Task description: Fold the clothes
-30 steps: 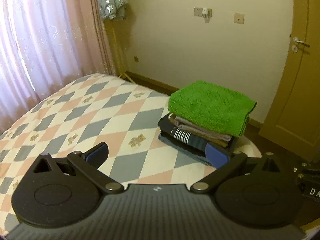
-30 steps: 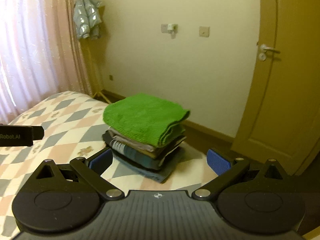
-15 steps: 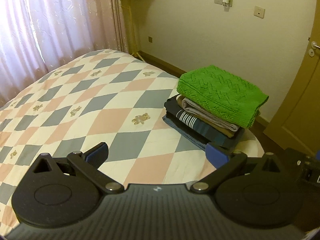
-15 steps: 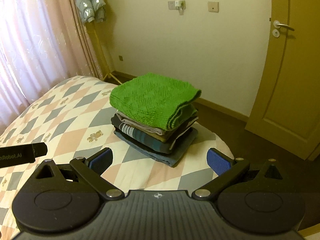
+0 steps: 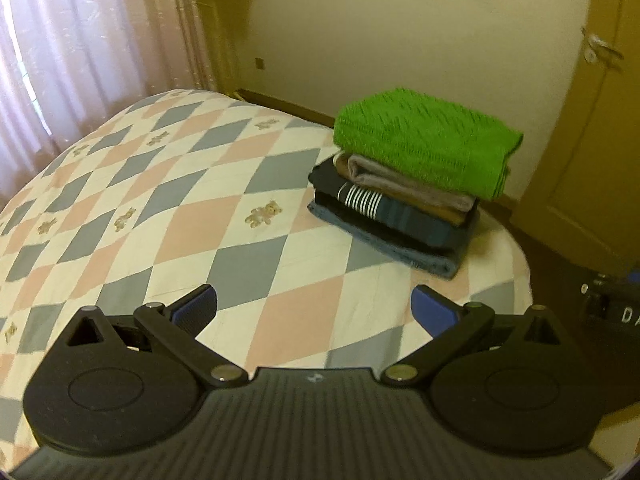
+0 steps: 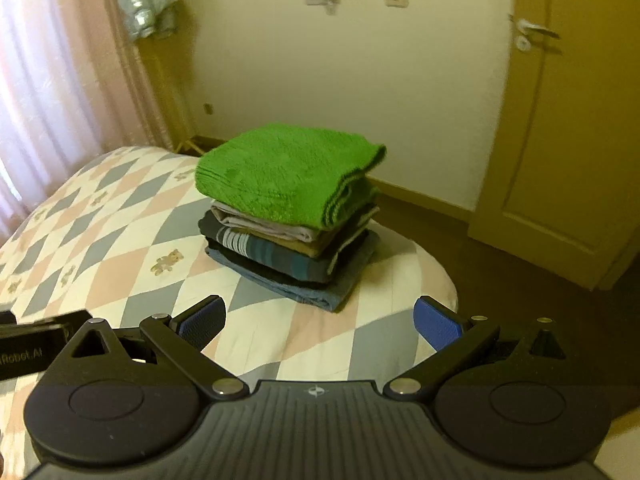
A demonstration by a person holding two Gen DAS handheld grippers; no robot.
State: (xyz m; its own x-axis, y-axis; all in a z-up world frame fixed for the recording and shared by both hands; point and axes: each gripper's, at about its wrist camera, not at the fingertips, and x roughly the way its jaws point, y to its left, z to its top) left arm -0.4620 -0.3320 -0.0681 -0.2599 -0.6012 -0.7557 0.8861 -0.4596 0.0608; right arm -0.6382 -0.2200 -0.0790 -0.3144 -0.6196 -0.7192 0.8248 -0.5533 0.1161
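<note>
Daylight enters through the pink curtains at left, overexposed near the frame edge. Room otherwise dim with a yellow cast. Motion blur softens the green towel and door handle. Fisheye curvature bends edges; corners vignetted black.

The left gripper hovers over the bed with its blue-padded fingers spread wide and nothing between them. Ahead, near the bed's far corner, sits a stack of folded clothes topped by a green knit. Behind stand a pink curtain and a door.
</note>
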